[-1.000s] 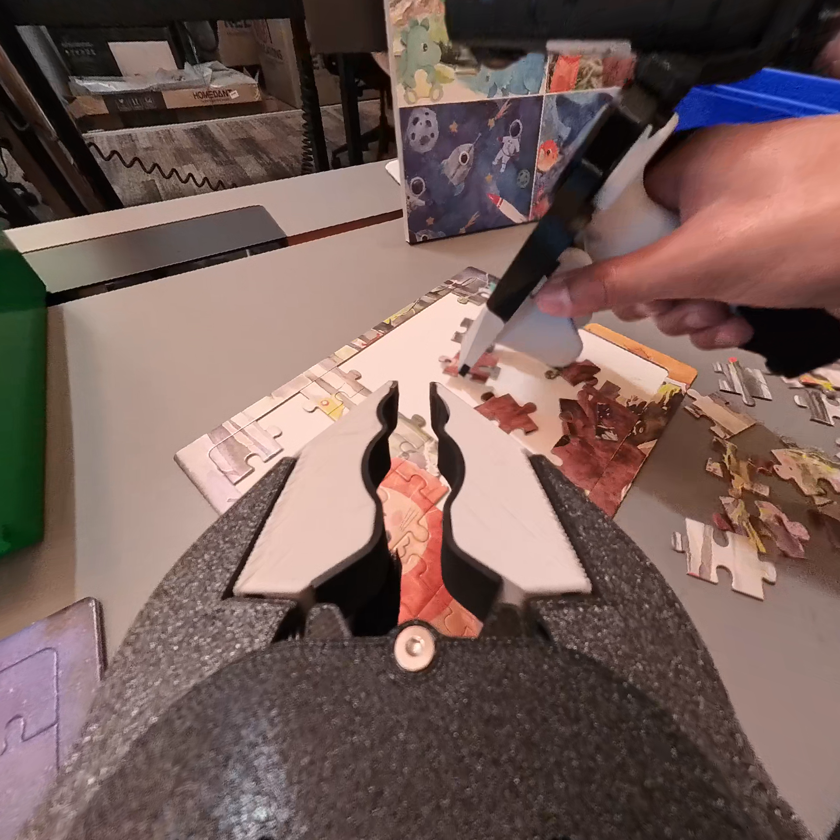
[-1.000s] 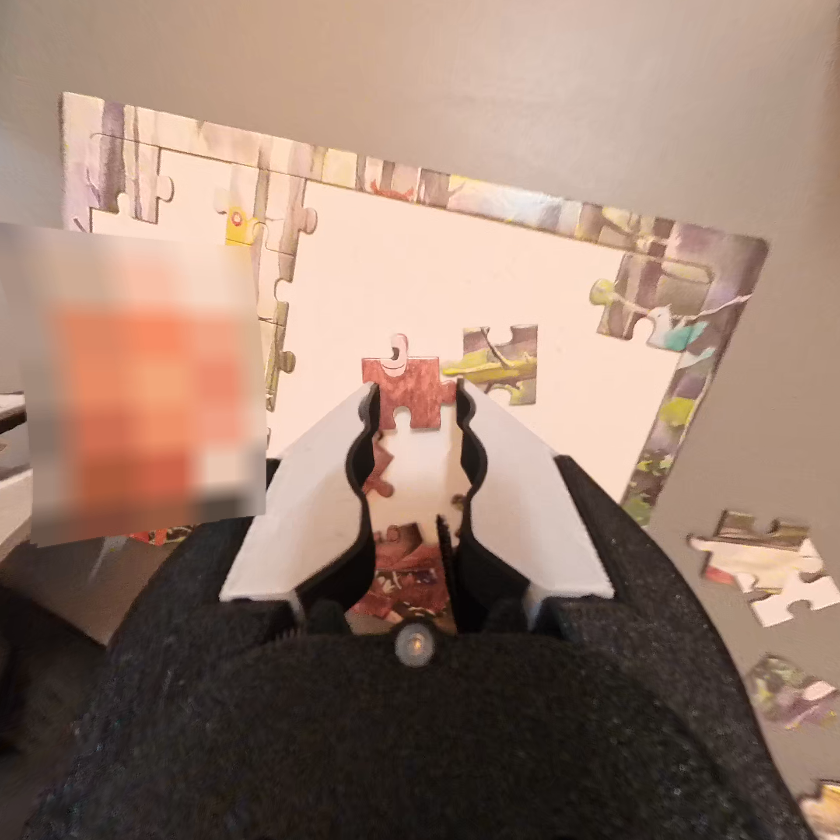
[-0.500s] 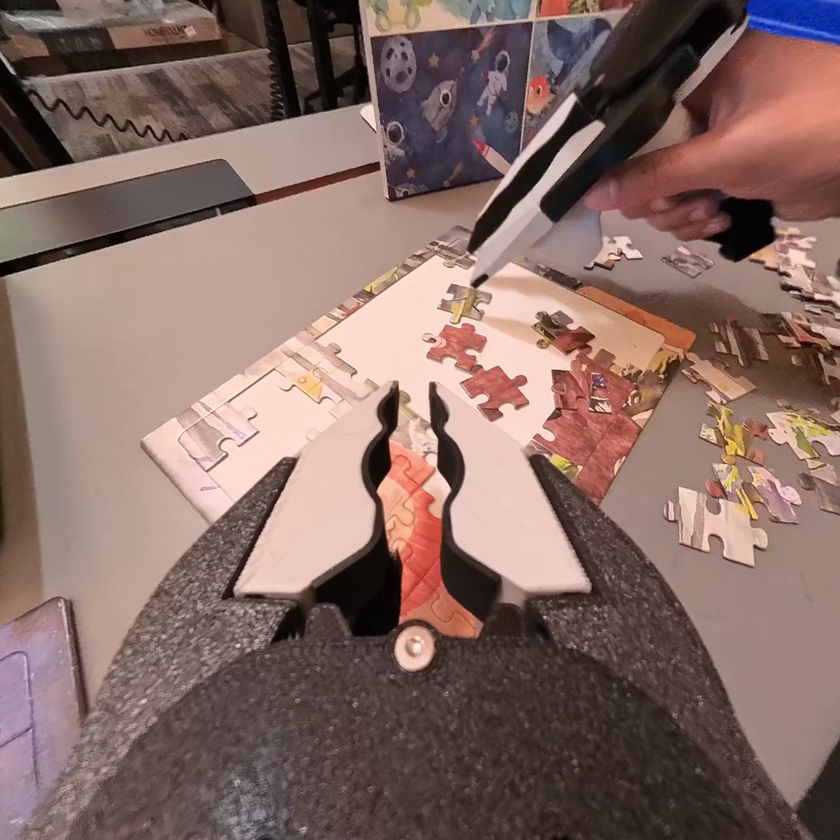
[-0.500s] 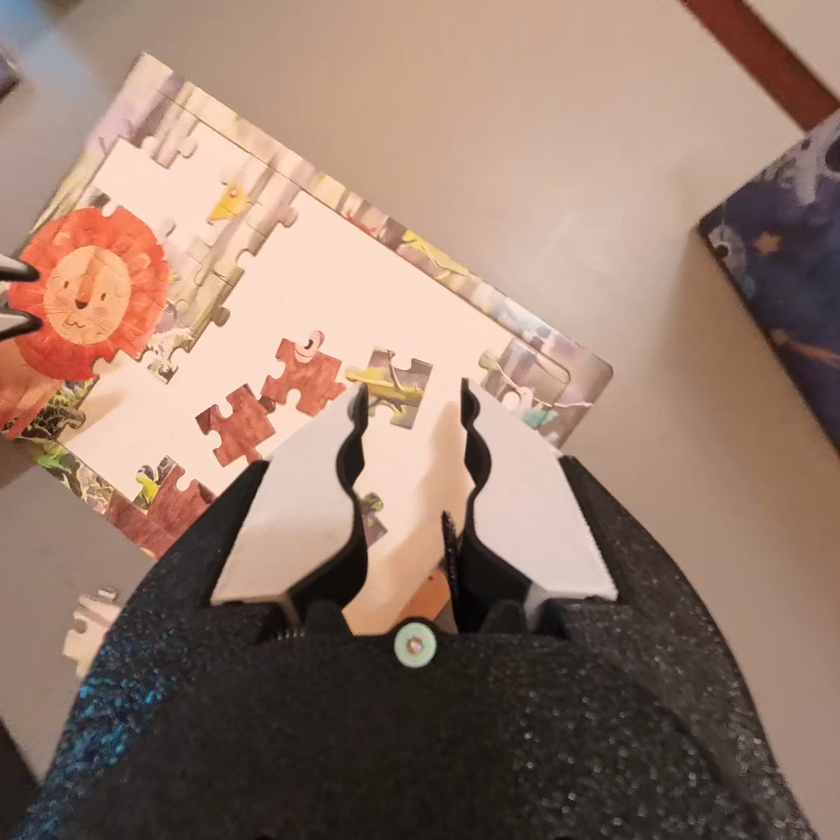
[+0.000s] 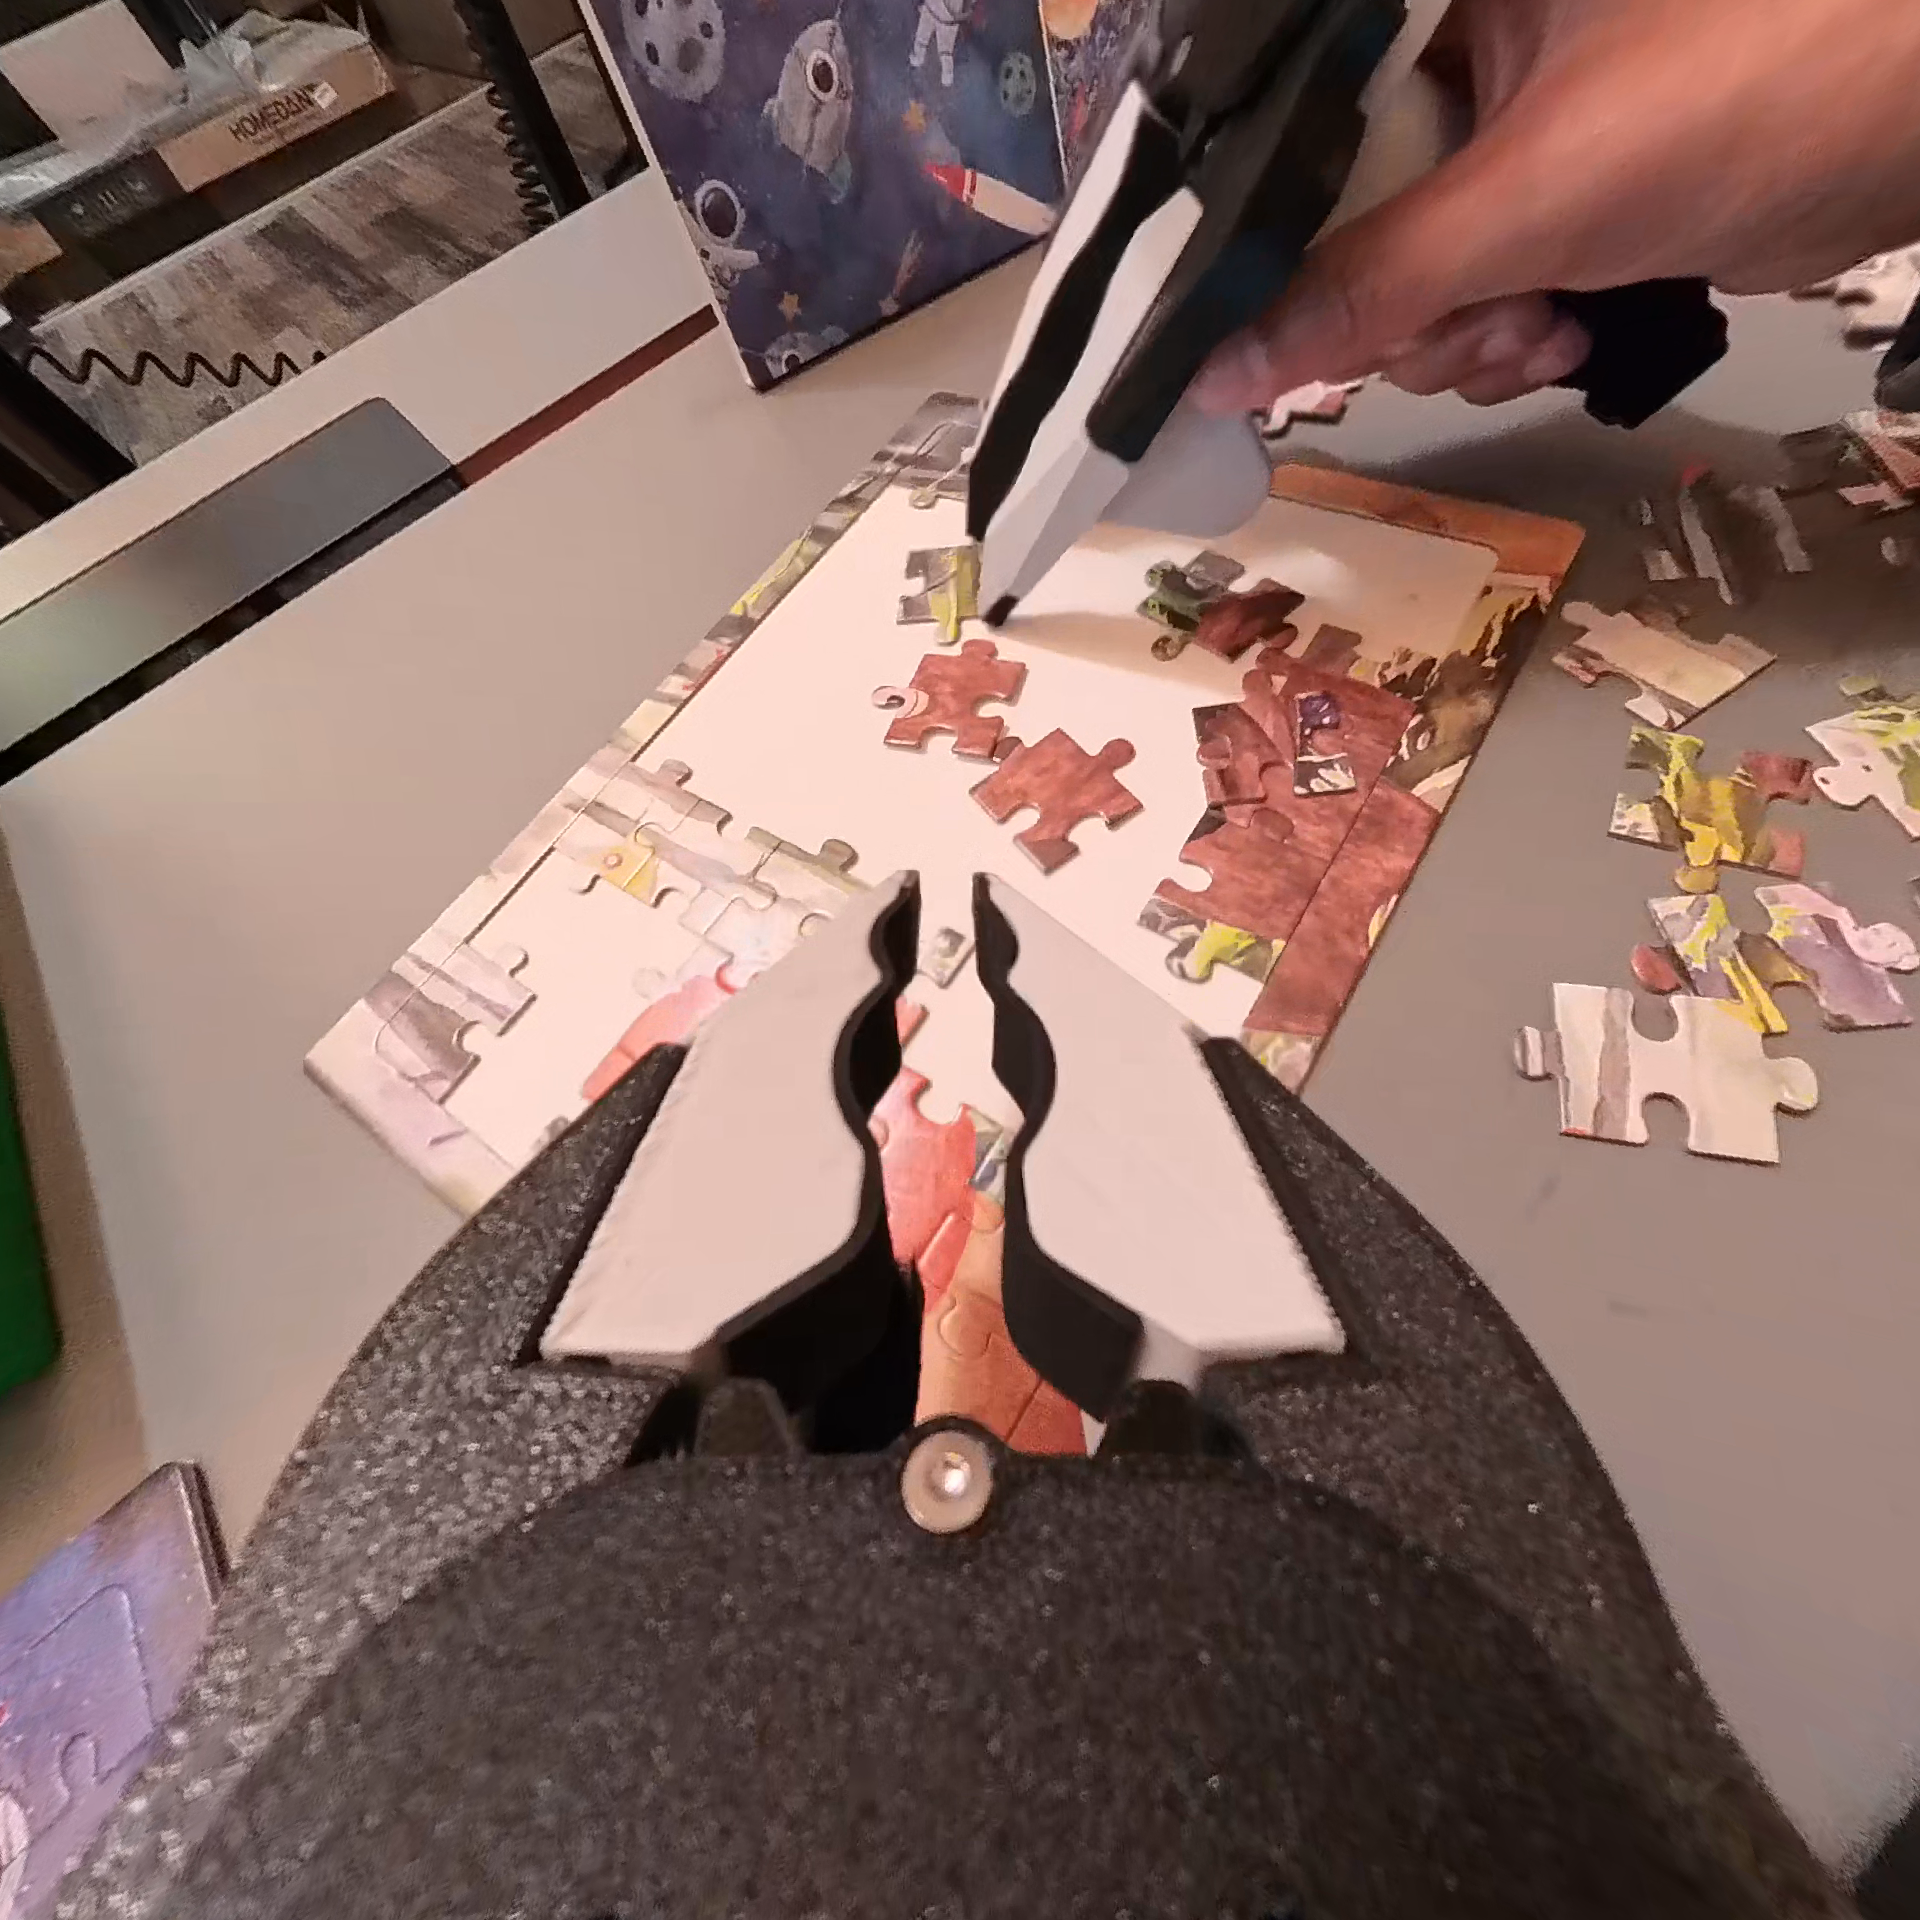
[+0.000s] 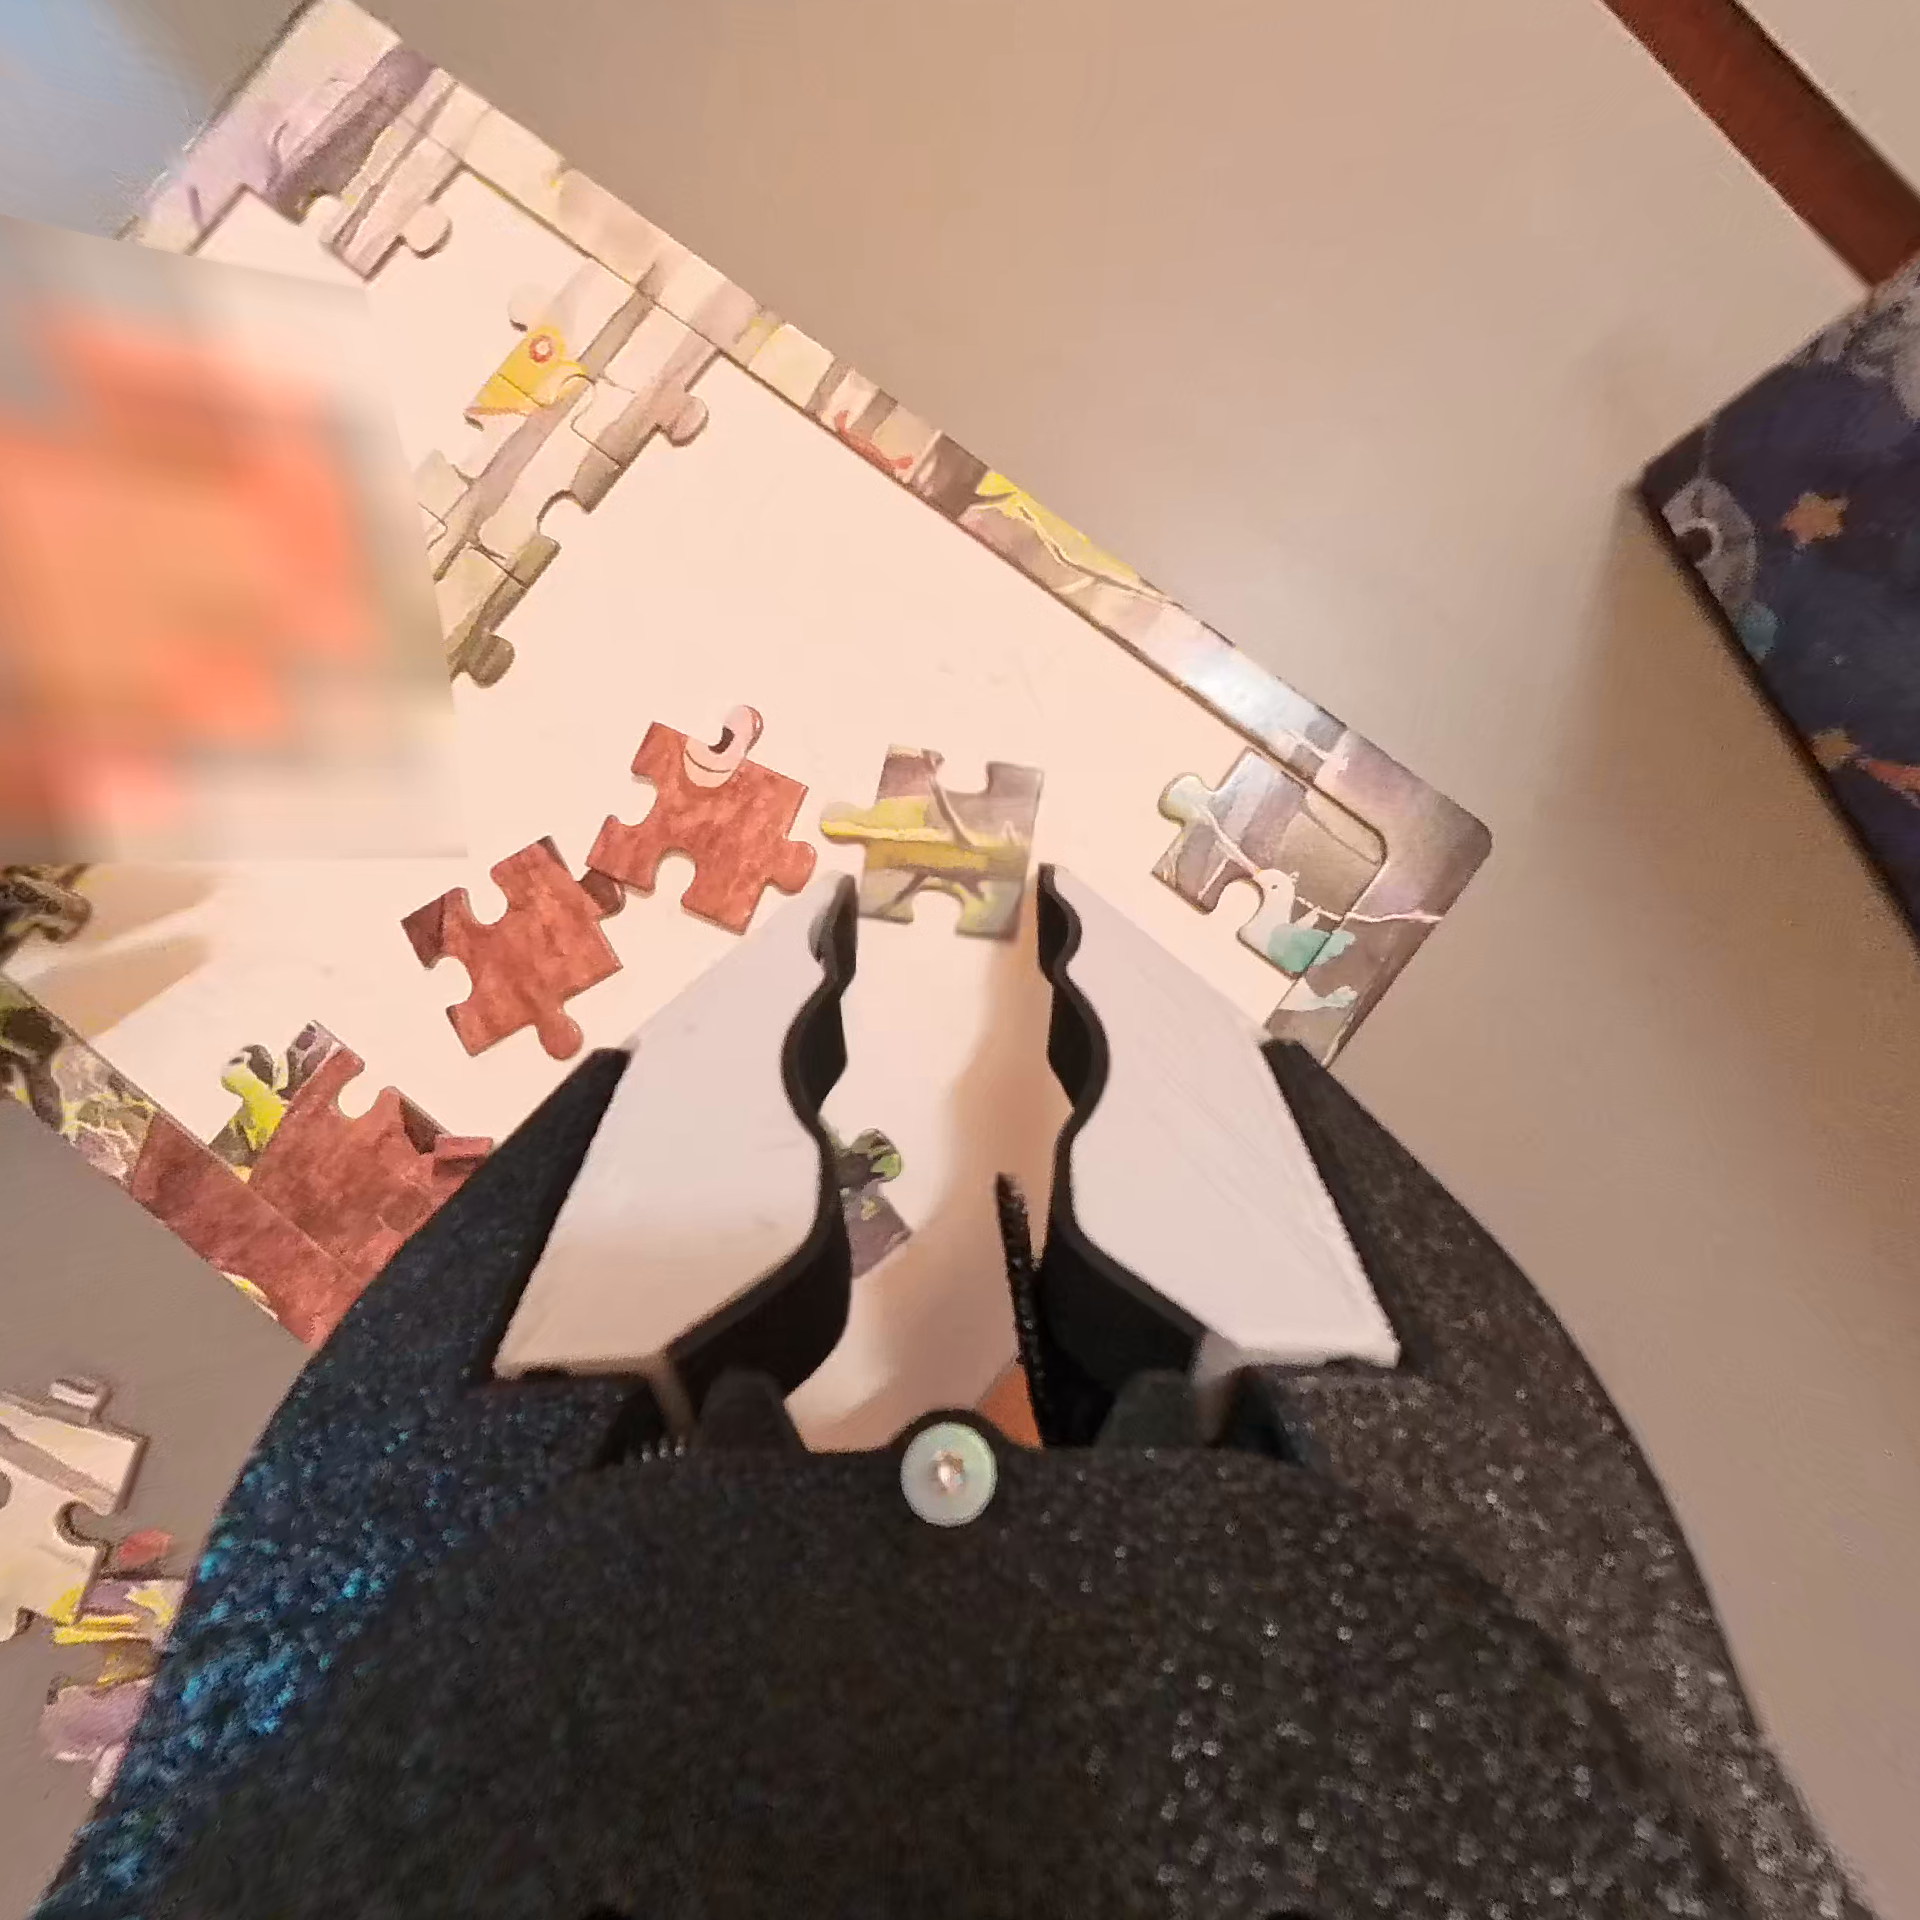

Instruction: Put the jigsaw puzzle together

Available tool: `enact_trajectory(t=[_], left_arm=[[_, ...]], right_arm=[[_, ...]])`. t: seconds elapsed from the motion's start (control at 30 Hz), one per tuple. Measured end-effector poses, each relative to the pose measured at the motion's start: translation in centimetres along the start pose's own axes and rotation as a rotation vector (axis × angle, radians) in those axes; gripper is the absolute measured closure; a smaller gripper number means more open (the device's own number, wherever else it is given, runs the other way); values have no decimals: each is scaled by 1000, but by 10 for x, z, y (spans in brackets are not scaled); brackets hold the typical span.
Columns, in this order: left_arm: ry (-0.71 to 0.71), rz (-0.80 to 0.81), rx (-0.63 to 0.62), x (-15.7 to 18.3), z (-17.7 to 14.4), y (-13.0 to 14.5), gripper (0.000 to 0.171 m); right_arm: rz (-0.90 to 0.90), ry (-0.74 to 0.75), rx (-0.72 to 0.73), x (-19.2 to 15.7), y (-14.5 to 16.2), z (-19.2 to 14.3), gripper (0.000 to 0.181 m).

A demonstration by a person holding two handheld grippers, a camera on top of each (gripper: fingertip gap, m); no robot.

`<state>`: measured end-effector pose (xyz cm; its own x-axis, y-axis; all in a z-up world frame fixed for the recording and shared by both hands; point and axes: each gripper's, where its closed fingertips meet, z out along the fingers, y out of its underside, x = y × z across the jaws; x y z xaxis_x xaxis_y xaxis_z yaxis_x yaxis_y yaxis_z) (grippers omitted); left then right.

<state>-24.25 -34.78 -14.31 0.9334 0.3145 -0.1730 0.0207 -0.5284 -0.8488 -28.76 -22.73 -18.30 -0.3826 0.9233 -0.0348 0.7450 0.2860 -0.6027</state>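
Grey table (image 5: 312, 727), left gripper (image 5: 945, 914) narrowly parted, empty, right gripper (image 6: 945, 904) wider, straddling grey-green piece (image 6: 951, 847), hand (image 5: 1621, 177) only in left view.

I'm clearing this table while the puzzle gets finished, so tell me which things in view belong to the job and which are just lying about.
Belongs to the job:
puzzle tray
grey-green piece at the right gripper
two brown pieces
loose pieces on the table
left gripper, open above the tray

Lying about:
space-themed box
green object
purple board
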Motion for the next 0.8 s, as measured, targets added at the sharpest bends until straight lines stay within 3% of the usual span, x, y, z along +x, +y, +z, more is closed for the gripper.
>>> enact_trajectory(t=[0.37, 0.57, 0.67, 0.8], left_arm=[[-5, -5, -4, -3, 1, 2, 162], [-8, -13, 0, -4, 0, 1, 162], [-12, -14, 2, -5, 0, 1, 162], [-14, -12, 3, -5, 0, 1, 162]], right_arm=[[59, 62, 2, 17, 4, -8, 151], [223, 193, -48, 34, 13, -20, 151], [334, 93, -67, 15, 15, -16, 150], [322, 25, -81, -1, 13, -17, 149]])
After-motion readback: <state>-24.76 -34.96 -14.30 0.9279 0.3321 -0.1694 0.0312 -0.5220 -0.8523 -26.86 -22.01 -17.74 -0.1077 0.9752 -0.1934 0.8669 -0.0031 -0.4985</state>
